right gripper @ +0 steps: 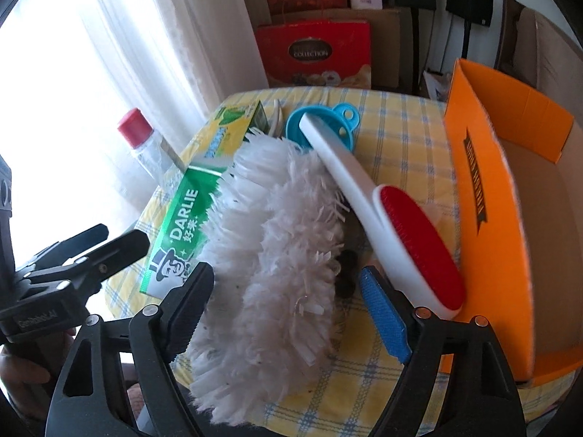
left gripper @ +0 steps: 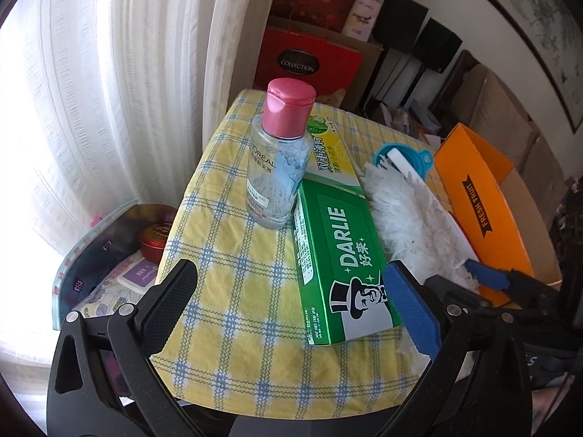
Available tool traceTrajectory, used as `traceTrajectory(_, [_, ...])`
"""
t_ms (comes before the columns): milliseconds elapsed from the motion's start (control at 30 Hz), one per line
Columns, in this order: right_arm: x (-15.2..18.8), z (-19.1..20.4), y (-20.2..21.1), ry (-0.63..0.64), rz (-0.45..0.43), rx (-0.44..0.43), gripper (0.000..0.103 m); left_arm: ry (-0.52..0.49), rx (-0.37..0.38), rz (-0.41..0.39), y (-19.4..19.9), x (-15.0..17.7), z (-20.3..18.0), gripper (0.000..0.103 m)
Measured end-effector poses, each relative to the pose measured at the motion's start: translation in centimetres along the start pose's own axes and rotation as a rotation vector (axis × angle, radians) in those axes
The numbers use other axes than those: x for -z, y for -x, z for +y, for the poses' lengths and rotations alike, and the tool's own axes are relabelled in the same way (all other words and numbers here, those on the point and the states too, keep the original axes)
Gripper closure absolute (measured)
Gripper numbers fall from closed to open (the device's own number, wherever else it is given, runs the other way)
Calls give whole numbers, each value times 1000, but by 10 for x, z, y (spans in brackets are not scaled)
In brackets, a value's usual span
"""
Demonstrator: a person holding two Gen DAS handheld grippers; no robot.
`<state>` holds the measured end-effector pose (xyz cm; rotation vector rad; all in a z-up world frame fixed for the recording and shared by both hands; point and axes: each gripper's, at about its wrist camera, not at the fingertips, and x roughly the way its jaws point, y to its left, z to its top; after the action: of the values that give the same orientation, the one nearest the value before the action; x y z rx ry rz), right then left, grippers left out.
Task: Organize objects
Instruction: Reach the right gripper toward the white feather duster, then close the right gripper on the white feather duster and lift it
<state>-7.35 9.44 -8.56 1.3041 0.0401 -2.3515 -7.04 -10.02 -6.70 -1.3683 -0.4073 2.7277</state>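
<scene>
My right gripper (right gripper: 280,298) fingers gape around the duster (right gripper: 269,255), its length running away from them; the orange box (right gripper: 484,218) wall crowds their right. My left gripper (left gripper: 291,302) fingers are open, empty.

bottle (left gripper: 276,162) 1 | toothpaste box (left gripper: 340,251) 1 | duster (right gripper: 277,251) 1 | funnel (right gripper: 320,123) 1 | brush (right gripper: 393,225) 1

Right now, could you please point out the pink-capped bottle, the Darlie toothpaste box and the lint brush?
Pink-capped bottle (left gripper: 271,178): left wrist view, on its clear body.
Darlie toothpaste box (left gripper: 339,251): left wrist view, on its green top face.
Lint brush (right gripper: 413,233): right wrist view, on its red pad.
</scene>
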Motion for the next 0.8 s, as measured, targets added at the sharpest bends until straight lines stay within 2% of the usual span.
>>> traceTrajectory(133, [2,-2,-8,-16,31,-21,22,-3,17,8,-1,-1,-5,1])
traceTrajectory(200, [5,-2,-12,-22,48,-53,30,-10,29,5,0,-1,-8,1])
traceTrajectory(267, [7,-2,-16,-24,64,-84,52,-19,49,5,2,0,-12,1])
traceTrajectory(367, [11,2,-14,-13,64,-103,62,-34,81,12,3,0,-21,2])
traceTrajectory(433, [12,6,-9,3,53,-97,68,-46,109,24,3,0,-28,7])
traceTrajectory(500, [13,8,-5,9,44,-104,72,-52,146,39,1,-1,-33,9])
traceTrajectory(567, [13,11,2,16,37,-110,84,-53,178,47,2,-1,-37,9])
traceTrajectory(700, [17,11,13,13,15,-123,85,-66,233,69,2,-6,-47,10])
traceTrajectory(800, [24,10,19,20,13,-134,85,-76,250,85,0,-10,-54,16])
